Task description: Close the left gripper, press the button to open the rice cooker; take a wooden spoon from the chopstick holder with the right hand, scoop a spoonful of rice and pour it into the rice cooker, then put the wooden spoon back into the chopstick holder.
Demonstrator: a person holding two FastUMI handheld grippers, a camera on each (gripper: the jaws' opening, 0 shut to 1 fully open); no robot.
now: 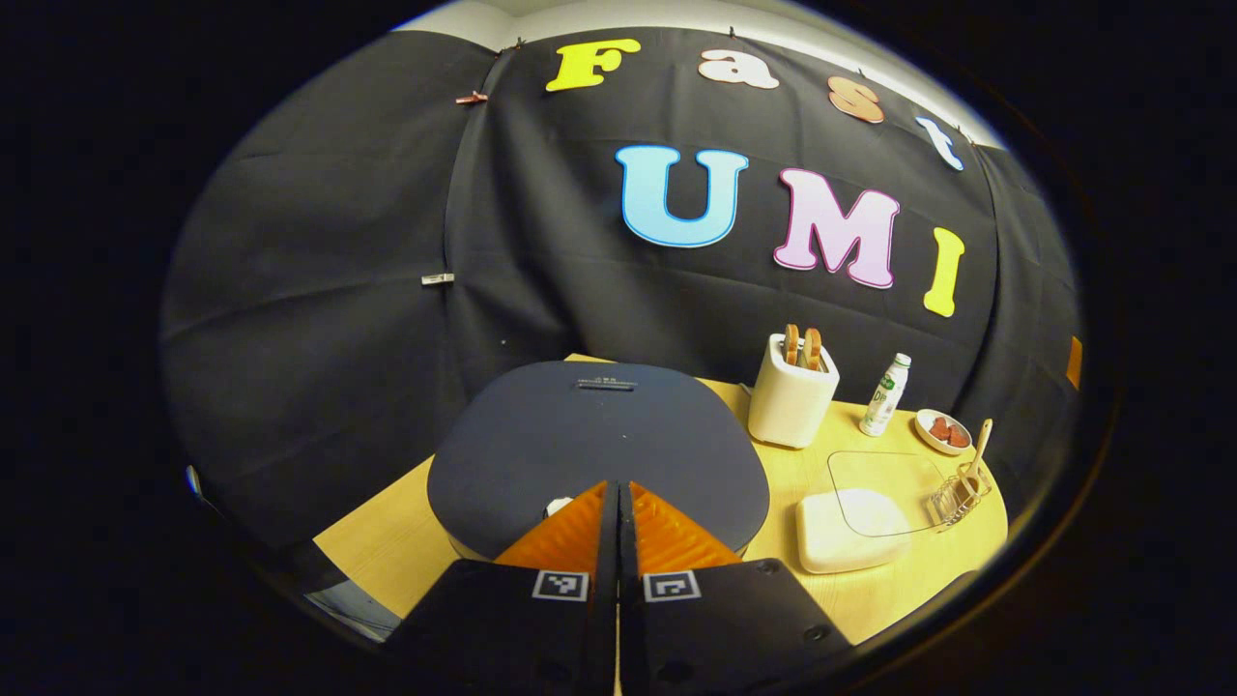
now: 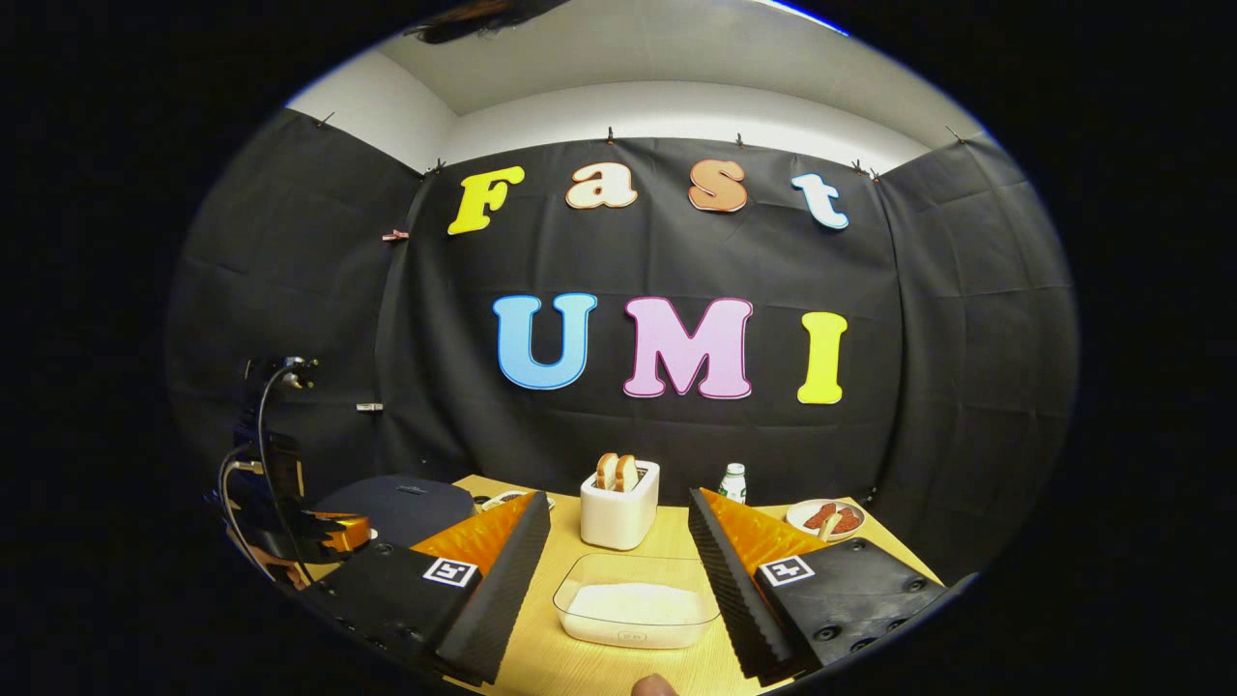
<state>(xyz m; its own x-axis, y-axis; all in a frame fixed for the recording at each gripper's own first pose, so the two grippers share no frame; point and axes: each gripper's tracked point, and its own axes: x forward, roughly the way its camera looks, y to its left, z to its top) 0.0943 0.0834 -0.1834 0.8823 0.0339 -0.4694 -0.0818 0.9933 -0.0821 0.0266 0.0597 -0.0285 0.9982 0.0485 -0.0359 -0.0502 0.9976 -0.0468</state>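
The left gripper [image 1: 618, 488], fingers pressed together on nothing, hovers above the shut rice cooker [image 1: 599, 454], its white button [image 1: 559, 506] just left of the fingertips. The right gripper [image 2: 618, 527] gapes wide over the rice container [image 2: 638, 599]; pressing off-centre could miss the button

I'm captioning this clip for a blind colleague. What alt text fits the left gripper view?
The left gripper, its fingers closed together, hovers over the shut dark lid of the rice cooker on a wooden table. To the right stand a white toaster, a clear container of rice and a wire chopstick holder with a wooden spoon.
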